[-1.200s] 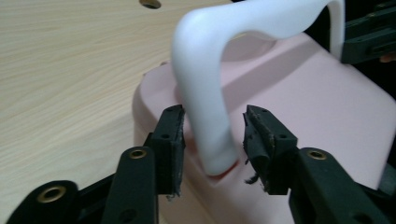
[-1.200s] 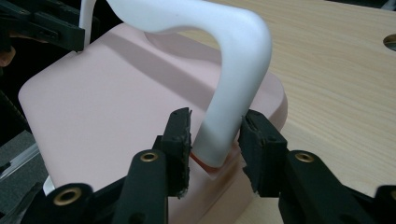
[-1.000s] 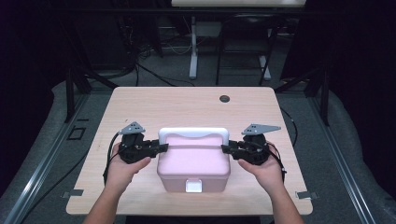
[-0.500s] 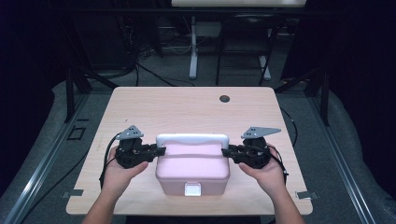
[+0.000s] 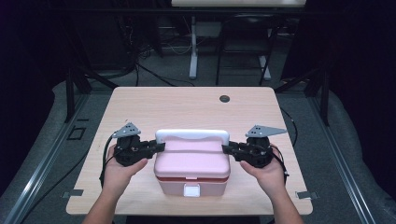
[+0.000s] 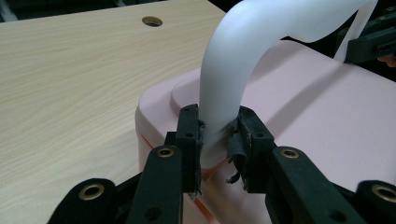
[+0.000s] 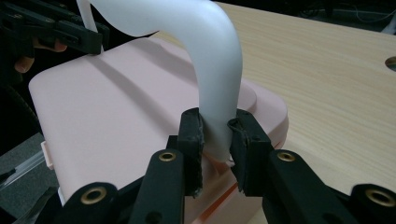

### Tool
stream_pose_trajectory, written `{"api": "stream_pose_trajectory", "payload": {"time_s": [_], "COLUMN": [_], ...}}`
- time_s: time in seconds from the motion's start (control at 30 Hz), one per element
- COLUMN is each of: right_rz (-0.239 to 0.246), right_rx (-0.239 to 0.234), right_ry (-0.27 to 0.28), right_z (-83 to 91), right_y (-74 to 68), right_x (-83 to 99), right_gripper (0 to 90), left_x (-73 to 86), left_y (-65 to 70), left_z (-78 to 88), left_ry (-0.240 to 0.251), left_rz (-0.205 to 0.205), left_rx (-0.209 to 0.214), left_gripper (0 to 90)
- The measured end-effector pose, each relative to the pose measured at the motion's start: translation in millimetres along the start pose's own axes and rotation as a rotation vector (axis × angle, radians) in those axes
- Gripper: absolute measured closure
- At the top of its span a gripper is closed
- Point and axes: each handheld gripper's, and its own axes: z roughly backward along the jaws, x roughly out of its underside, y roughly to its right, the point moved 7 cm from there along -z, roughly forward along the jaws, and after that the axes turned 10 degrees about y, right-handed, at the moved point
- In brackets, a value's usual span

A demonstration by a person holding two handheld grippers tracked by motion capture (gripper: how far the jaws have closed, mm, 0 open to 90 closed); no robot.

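Note:
A pink lunch box (image 5: pixel 191 163) with a white arched handle (image 5: pixel 192 135) stands at the near middle of the wooden table (image 5: pixel 187 107). My left gripper (image 5: pixel 161 146) is shut on the handle's left end. My right gripper (image 5: pixel 225 149) is shut on its right end. In the left gripper view the jaws (image 6: pixel 218 135) pinch the handle (image 6: pixel 243 60) just above the pink lid (image 6: pixel 317 116). The right gripper view has the same grip (image 7: pixel 215 135) on the handle (image 7: pixel 215 56), over the lid (image 7: pixel 116 112). The handle stands upright.
A white latch (image 5: pixel 191 190) sits on the box's near face, close to the table's front edge. A round cable hole (image 5: pixel 224 98) lies at the far right of the tabletop. Bare wood stretches behind the box. Metal legs and cables stand on the floor beyond the table.
Both grippers and the box between them have shifted slightly toward the table's near edge. Both grips on the handle stay the same.

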Motion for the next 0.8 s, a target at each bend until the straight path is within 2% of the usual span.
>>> {"api": "stream_pose_trajectory", "payload": {"time_s": [0.2,0.47,0.6,0.8], "right_rz": [-0.005,-0.045,-0.056,-0.061], "right_rx": [-0.001,-0.021,-0.028,-0.037], "right_ry": [0.014,0.044,0.055,0.064], "right_z": [-1.3,-0.5,0.1,-0.8], "right_y": [0.1,3.5,4.7,6.6], "right_x": [-0.9,-9.6,-14.4,-19.3], "right_gripper": [74.7,74.9,75.0,74.9], "left_x": [-0.2,-3.2,-1.3,4.3], "left_y": [0.0,-1.7,-3.6,-3.7], "left_z": [4.3,25.3,35.4,39.2], "left_ry": [0.02,0.043,0.039,0.016], "left_rz": [0.013,0.016,0.014,0.013], "left_rx": [0.015,-0.004,-0.009,-0.011], "left_gripper": [69.6,70.4,76.1,82.2]}}
